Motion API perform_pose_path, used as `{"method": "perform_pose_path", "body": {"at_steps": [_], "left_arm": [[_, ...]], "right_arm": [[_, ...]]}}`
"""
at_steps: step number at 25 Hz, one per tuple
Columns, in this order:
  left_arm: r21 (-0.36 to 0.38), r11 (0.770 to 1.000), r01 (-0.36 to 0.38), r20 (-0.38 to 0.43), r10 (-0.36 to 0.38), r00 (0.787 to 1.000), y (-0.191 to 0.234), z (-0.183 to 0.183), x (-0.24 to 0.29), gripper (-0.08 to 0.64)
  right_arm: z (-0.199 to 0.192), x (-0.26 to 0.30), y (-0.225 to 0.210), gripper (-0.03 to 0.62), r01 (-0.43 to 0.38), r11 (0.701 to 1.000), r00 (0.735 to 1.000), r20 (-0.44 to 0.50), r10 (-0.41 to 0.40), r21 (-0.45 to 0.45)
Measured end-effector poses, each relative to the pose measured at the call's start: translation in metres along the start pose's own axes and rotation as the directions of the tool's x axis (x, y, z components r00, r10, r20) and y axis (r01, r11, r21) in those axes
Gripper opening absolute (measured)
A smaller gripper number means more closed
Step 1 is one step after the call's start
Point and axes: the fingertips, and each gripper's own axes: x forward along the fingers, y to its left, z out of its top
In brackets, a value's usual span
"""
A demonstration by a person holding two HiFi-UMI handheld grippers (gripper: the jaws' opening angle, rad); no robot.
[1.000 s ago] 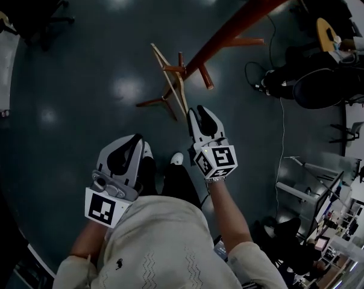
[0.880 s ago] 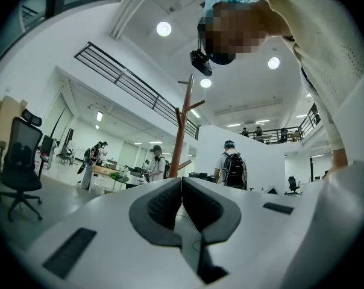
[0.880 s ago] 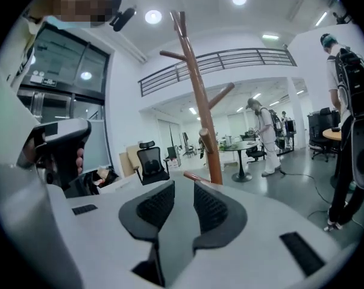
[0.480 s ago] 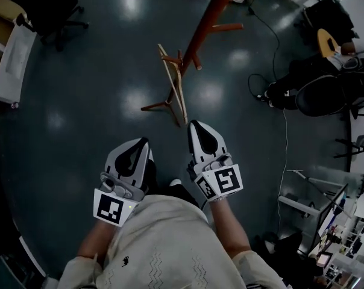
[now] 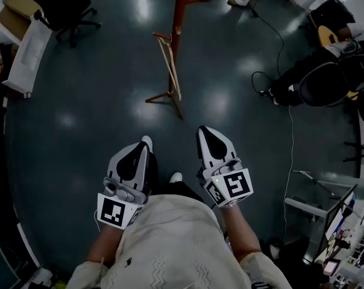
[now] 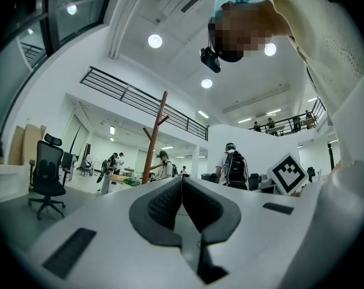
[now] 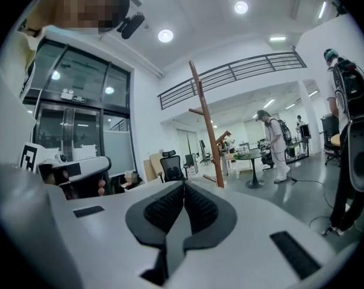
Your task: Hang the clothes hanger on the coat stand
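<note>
Right gripper [image 7: 183, 184]: jaws clenched, ribbed pads meeting along one seam, nothing between them; they have just been closing, on air. Left gripper [image 6: 182, 179]: jaws likewise pressed together and empty. Head view: both grippers held side by side, close in front of the wearer's pale top [image 5: 170, 239], marker cubes nearest the body, tips pointing away over the dark glossy floor [image 5: 97, 113]; a white shoe [image 5: 176, 177] shows between them. Clothes hanger [image 5: 169, 65]: pale wood, up against the red-brown pole of the coat stand [image 5: 182, 5], its top by a low peg and its lower end near the stand's splayed feet (hooked on the peg, as far as can be made out); well apart from both grippers, farther out across the floor. Right gripper view: the stand rises upright beyond the jaws, with a short side peg and the hanger partway down the pole; a round table [image 7: 251, 158] and a person in white [image 7: 275, 143] lie behind it. Left gripper view: the same stand lies just left of the jaw line, with a person with a backpack [image 6: 233, 164] to its right; an office chair [image 6: 47, 173] stands at far left. A cable [image 5: 287, 119] trails over the floor at the head view's right.
</note>
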Motion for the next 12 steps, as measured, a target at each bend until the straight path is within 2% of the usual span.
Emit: {"method": "perform_pose_path", "body": {"at_steps": [2, 5, 12], "left_arm": [[0.015, 1.0, -0.003, -0.006, 0.004, 1.0, -0.024, 0.003, -0.014, 0.014], [0.039, 0.999, -0.016, -0.015, 0.016, 1.0, -0.043, 0.008, -0.035, 0.014], [0.088, 0.994, -0.057, -0.014, 0.058, 0.998, -0.045, 0.032, -0.063, 0.014]], "right_arm": [[0.001, -0.026, -0.003, 0.018, -0.001, 1.0, 1.0, -0.001, 0.001, -0.015], [0.008, -0.052, 0.005, 0.018, -0.003, 1.0, 1.0, 0.017, 0.003, 0.017], [0.036, -0.081, 0.055, 0.02, -0.012, 1.0, 0.999, 0.048, 0.012, 0.01]]}}
